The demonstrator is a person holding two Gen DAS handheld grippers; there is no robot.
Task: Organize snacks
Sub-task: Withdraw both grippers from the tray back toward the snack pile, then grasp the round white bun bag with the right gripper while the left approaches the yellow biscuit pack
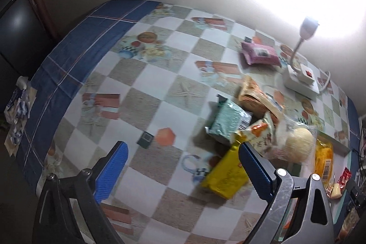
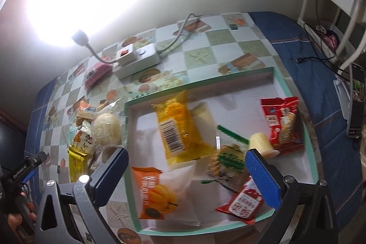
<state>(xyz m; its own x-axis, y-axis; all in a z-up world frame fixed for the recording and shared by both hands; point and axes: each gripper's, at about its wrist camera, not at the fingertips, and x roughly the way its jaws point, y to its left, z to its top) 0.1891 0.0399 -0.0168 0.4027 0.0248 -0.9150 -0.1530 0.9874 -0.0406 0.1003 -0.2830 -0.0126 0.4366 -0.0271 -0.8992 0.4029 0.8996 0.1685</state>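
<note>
Left wrist view: your left gripper [image 1: 183, 166] hangs over the checked tablecloth [image 1: 146, 74] with its jaws spread wide and nothing between them. The loose snack pile sits just past the right finger: a yellow pack [image 1: 225, 176] nearest it, a green pack [image 1: 226, 121] beyond that, a round bun [image 1: 299, 144] in clear wrap to the right of the yellow pack. A pink pack [image 1: 260, 53] lies well beyond the pile, near the power strip [image 1: 300, 80] with its gooseneck lamp [image 1: 307, 30].

Right wrist view: your right gripper [image 2: 186, 172] is over the tray [image 2: 131, 152], jaws wide, gripping nothing. In the tray you have 6 snacks: an orange-yellow pack [image 2: 177, 127] near the middle, a pumpkin pack [image 2: 157, 193] at the near left, a green-striped pack [image 2: 228, 159] toward the right, a small red pack [image 2: 243, 204] in front of it, a jelly cup [image 2: 259, 143] and a big red pack [image 2: 283, 125] at the far right. The pile lies just left of the tray's left wall.
</note>
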